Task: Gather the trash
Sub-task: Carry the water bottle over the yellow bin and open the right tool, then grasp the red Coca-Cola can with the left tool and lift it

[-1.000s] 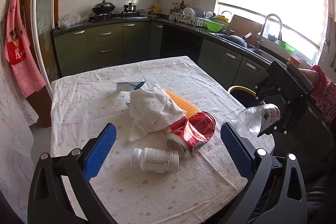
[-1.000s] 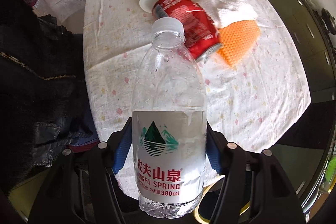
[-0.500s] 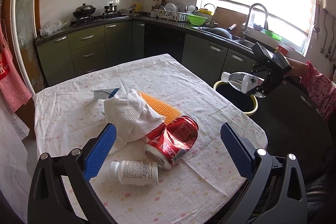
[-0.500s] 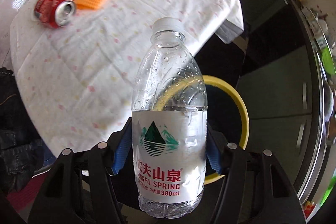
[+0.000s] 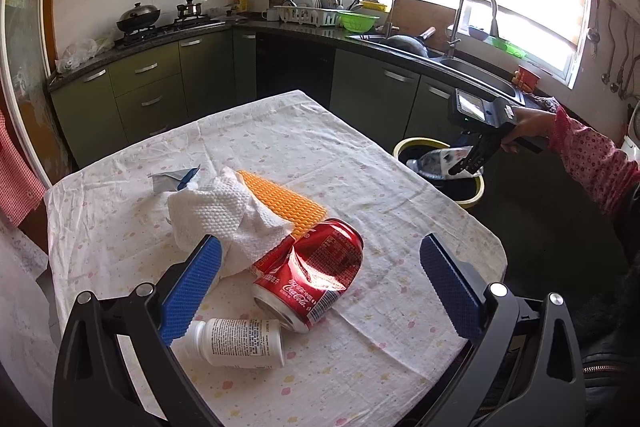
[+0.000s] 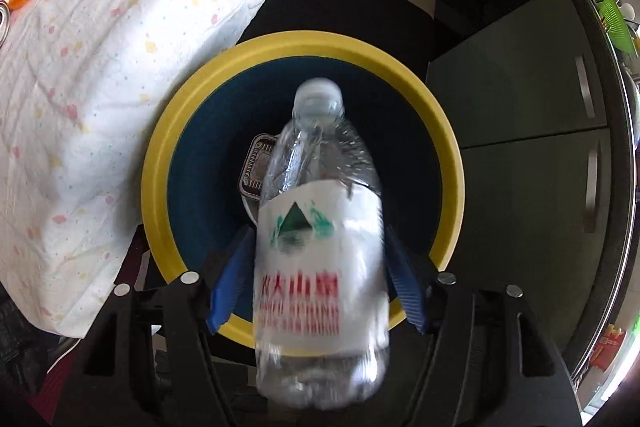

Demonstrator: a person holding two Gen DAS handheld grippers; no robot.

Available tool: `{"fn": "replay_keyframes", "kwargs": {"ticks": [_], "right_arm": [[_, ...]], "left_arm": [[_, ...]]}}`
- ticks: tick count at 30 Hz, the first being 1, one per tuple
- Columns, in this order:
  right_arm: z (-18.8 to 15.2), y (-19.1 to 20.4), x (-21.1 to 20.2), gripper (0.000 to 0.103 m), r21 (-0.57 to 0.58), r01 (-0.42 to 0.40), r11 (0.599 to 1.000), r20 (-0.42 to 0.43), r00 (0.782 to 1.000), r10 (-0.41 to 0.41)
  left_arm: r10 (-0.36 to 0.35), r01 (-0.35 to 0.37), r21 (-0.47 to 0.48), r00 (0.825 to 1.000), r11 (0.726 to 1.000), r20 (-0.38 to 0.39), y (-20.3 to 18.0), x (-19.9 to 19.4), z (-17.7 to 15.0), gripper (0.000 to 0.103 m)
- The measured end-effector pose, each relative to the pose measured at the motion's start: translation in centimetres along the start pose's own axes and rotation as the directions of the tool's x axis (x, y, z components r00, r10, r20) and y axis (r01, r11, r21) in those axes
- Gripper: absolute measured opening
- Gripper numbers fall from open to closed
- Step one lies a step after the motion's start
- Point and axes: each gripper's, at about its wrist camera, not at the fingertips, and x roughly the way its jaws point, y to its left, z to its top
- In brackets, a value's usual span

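Observation:
My right gripper [image 6: 319,231] points down over the yellow-rimmed bin [image 6: 304,41] beside the table. Its jaws are opening, and the clear water bottle [image 6: 320,267] between them is blurred, slipping cap-first toward the bin. In the left wrist view the right gripper [image 5: 468,163], held by a hand in a floral sleeve, has the bottle [image 5: 432,161] over the bin [image 5: 416,143]. My left gripper [image 5: 318,243] stands open above the table, holding nothing. Below it lie a crushed red can [image 5: 316,279], a white pill bottle [image 5: 240,343], a crumpled paper towel [image 5: 224,211] and an orange sponge mat [image 5: 284,199].
A silver wrapper [image 5: 168,181] lies behind the towel on the flowered tablecloth [image 5: 280,131]. A small foil tray [image 6: 256,167] lies inside the bin. Green kitchen cabinets [image 5: 152,87], a stove and a sink run along the far walls.
The right gripper swung from over the table to above the bin, tipped downward, and its jaws widened around the bottle. The left gripper shifted a little closer to the can.

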Motion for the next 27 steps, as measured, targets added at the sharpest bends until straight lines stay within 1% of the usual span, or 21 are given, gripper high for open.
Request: {"fn": "replay_keyframes", "kwargs": {"ticks": [3, 6, 10, 13, 16, 19, 21, 23, 27], "right_arm": [[0.1, 0.3, -1.3, 0.071, 0.008, 0.007, 1.0, 0.049, 0.999, -0.007], [-0.9, 1.3, -3.5, 0.071, 0.034, 0.018, 0.999, 0.112, 0.993, -0.022], [-2.7, 4.1, -6.8, 0.071, 0.041, -0.01, 0.999, 0.225, 0.974, 0.001], [-3.7, 6.5, -8.5, 0.071, 0.032, -0.029, 0.999, 0.287, 0.958, 0.019], [-4.6, 8.8, -9.7, 0.071, 0.024, -0.051, 0.998, 0.319, 0.947, 0.041], [-5.3, 10.5, -10.5, 0.071, 0.016, -0.07, 0.997, 0.34, 0.939, 0.061], [-5.3, 11.2, -10.4, 0.071, 0.017, -0.093, 0.996, 0.356, 0.931, 0.081], [-5.5, 11.9, -10.9, 0.071, 0.025, -0.115, 0.993, 0.373, 0.923, 0.097], [-6.3, 13.3, -11.0, 0.071, 0.052, -0.141, 0.989, 0.393, 0.913, 0.11]], "left_arm": [[-0.015, 0.016, 0.017, 1.0, 1.0, -0.012, -0.4, 0.4, -0.1, 0.098], [-0.027, 0.028, 0.036, 0.999, 0.999, -0.024, -0.5, 0.9, -0.2, 0.098], [-0.06, 0.064, 0.075, 0.997, 0.995, -0.056, -0.6, 1.6, -0.6, 0.098], [-0.084, 0.095, 0.118, 0.992, 0.989, -0.095, -0.7, 2.5, -0.8, 0.098], [-0.117, 0.143, 0.184, 0.982, 0.972, -0.145, -1.0, 3.6, -0.8, 0.098], [-0.144, 0.195, 0.258, 0.969, 0.946, -0.201, -1.4, 4.8, -0.6, 0.098], [-0.139, 0.211, 0.299, 0.959, 0.931, -0.246, -1.7, 5.9, -0.5, 0.098], [-0.145, 0.243, 0.337, 0.946, 0.91, -0.291, -2.0, 7.1, -0.6, 0.098], [-0.106, 0.251, 0.387, 0.927, 0.887, -0.359, -2.2, 9.6, -0.9, 0.098]]}}
